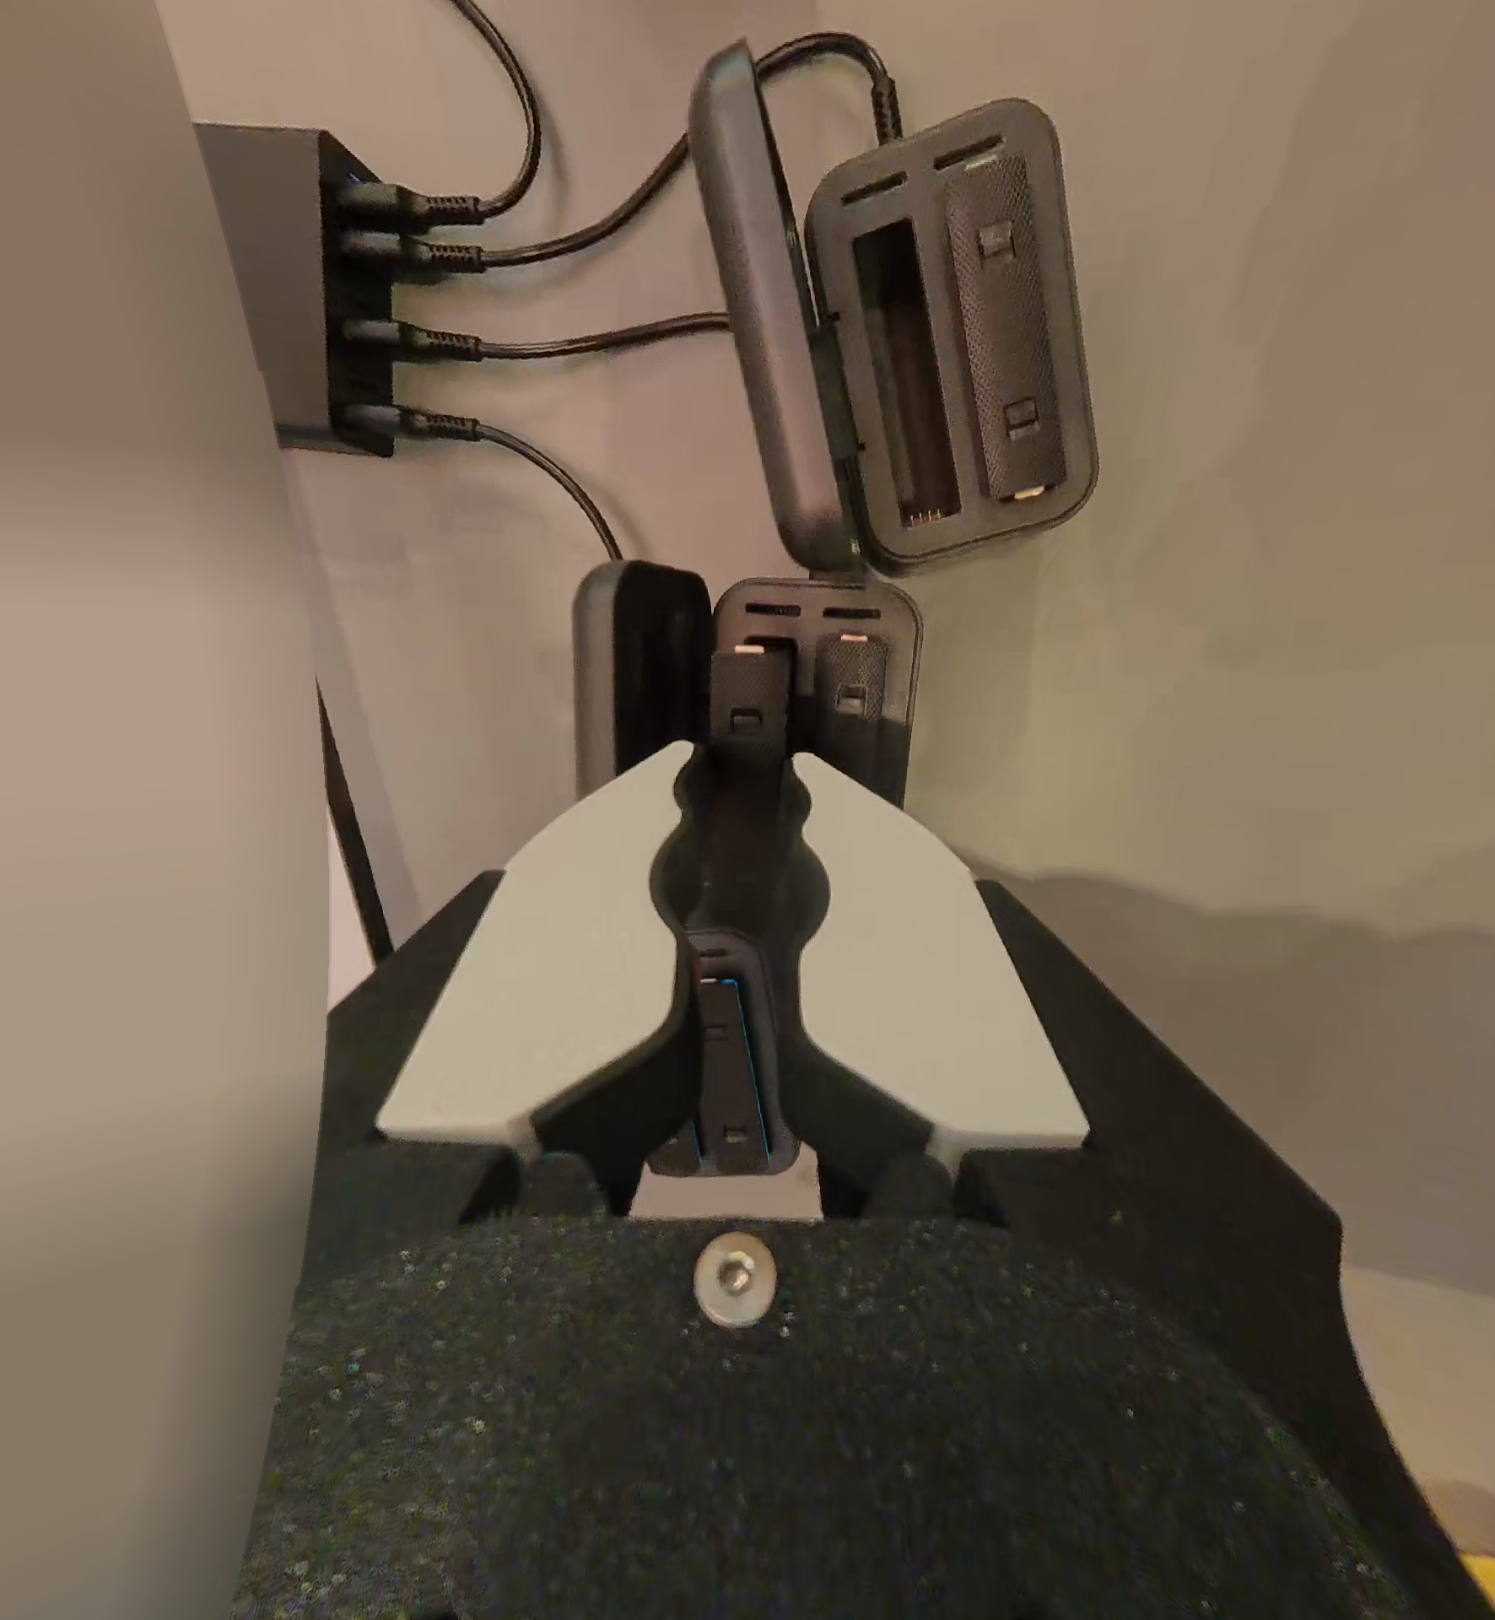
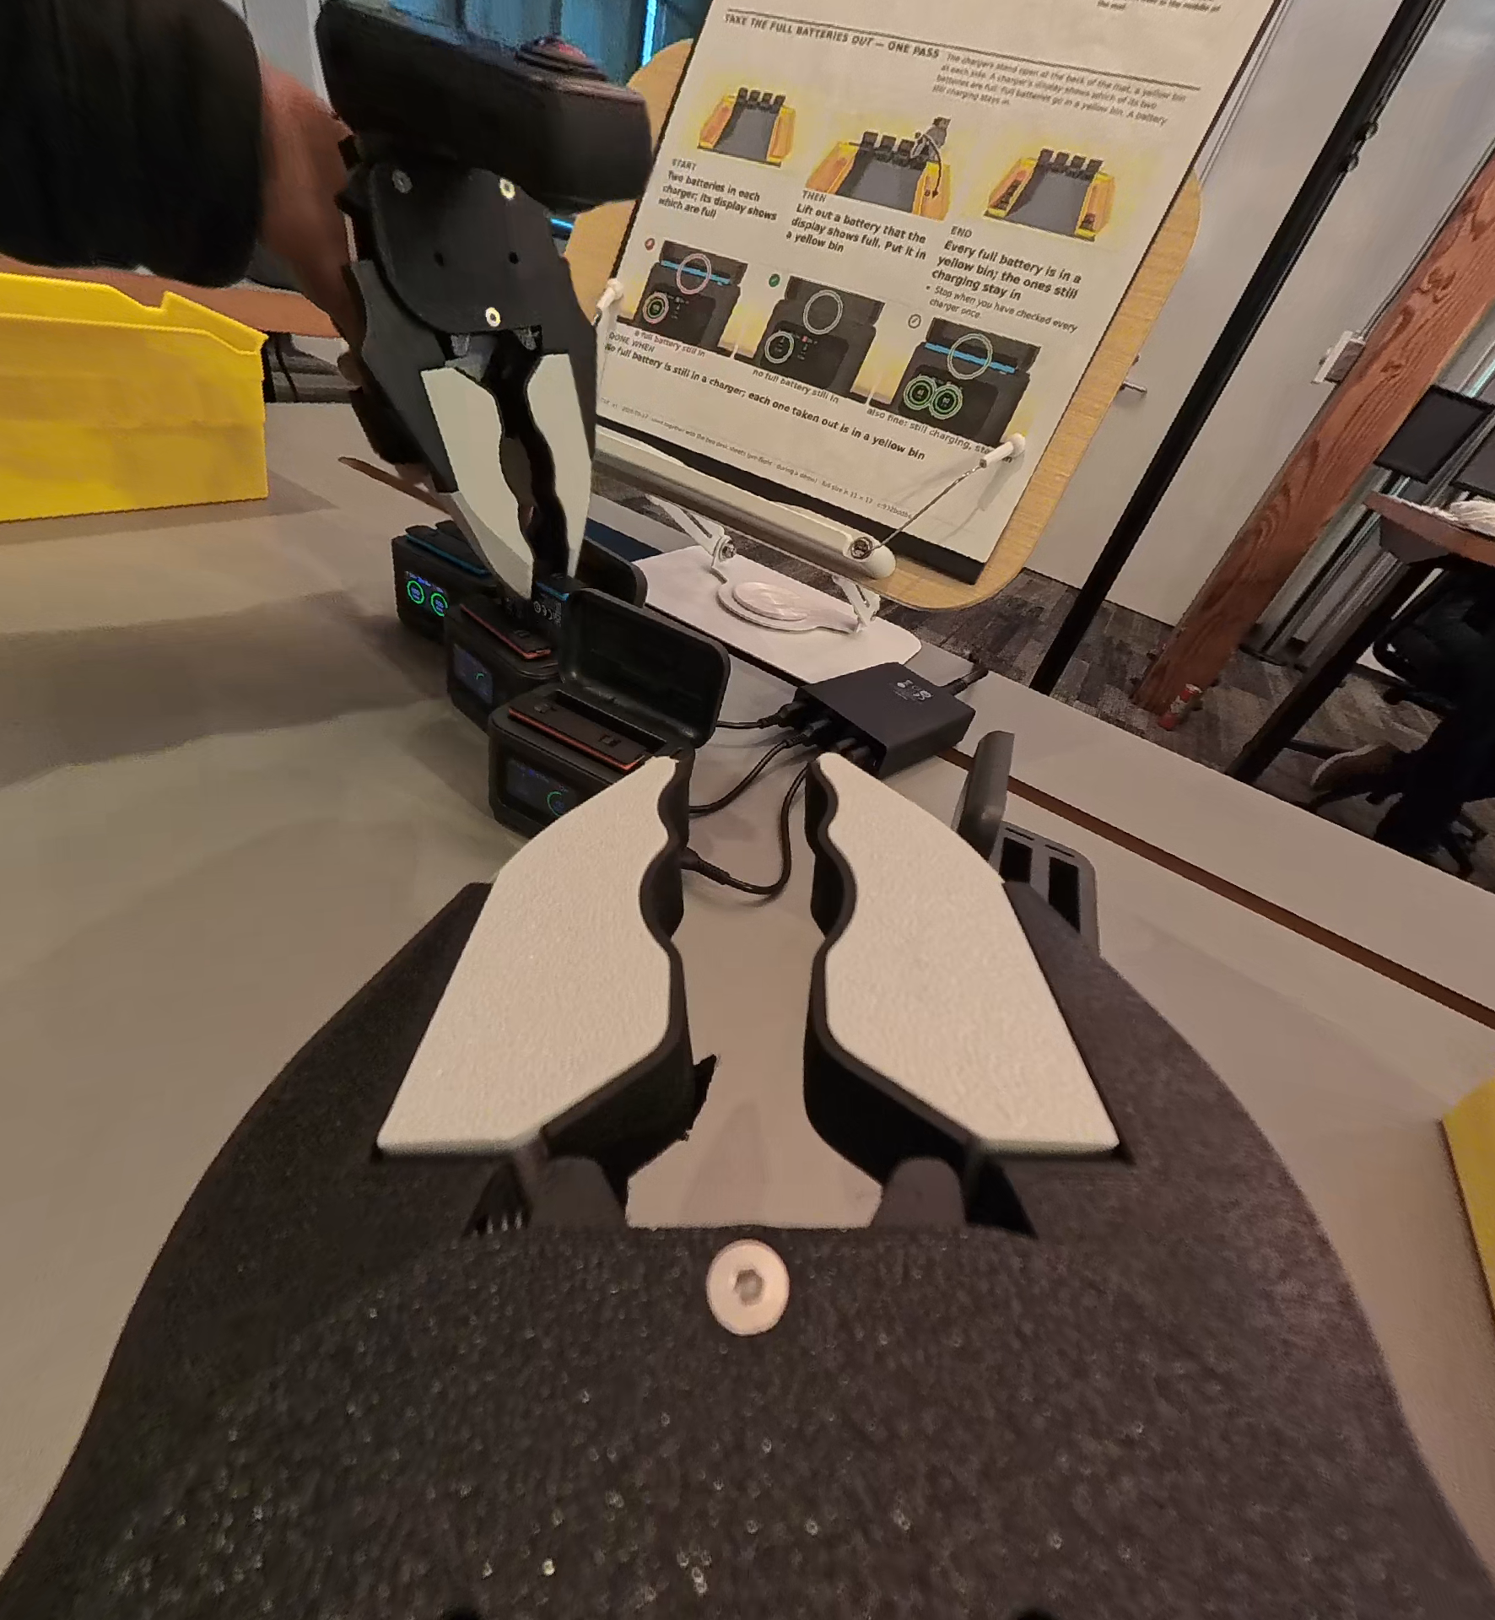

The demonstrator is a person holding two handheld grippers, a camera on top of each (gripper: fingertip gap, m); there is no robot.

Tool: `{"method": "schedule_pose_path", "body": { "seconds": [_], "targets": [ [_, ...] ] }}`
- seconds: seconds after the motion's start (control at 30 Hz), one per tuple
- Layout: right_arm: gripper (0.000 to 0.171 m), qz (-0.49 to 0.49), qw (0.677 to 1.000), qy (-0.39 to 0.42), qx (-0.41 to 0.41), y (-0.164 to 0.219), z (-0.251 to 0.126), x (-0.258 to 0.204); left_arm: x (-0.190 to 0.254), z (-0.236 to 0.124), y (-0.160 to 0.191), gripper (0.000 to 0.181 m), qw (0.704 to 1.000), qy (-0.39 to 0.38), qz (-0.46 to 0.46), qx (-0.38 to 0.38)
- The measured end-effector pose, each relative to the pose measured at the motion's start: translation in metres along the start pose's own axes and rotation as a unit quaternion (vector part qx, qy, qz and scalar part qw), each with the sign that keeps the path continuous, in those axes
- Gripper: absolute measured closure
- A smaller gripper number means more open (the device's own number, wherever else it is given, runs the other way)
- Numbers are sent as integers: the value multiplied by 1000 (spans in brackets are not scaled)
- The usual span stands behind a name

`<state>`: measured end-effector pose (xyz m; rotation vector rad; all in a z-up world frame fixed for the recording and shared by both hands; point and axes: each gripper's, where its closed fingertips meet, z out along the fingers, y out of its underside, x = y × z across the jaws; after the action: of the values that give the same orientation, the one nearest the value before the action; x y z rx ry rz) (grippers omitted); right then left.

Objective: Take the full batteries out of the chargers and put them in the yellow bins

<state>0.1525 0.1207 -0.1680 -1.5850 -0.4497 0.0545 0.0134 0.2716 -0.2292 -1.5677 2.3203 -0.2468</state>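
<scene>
right claw (image 2: pixel 744 789) agape above grey table (image 2: pixel 157 877), left claw (image 2: pixel 542 561) at chargers (image 2: pixel 586 745)

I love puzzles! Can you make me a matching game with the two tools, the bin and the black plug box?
Things:
1. left tool
2. right tool
3. bin
4. plug box

States:
A. open, holding nothing
B. cables plugged in
C. shut on a battery
D. yellow

Pairs: 1-C, 2-A, 3-D, 4-B
</scene>
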Motion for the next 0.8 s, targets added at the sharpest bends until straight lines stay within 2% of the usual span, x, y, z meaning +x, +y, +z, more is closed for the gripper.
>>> {"method": "schedule_pose_path", "body": {
  "seconds": [0.5,0.67,0.8],
  "targets": [
    [146,1,1000,-3,-2,1,0,0,3,9,0,166,1000,-4,11,-7],
    [146,0,1000,-3,-2,1,0,-1,3,6,2,157,1000,-9,11,-22],
    [146,0,1000,-4,-2,1,0,-1,4,5,4,157,999,-14,13,-32]
  ]
}}
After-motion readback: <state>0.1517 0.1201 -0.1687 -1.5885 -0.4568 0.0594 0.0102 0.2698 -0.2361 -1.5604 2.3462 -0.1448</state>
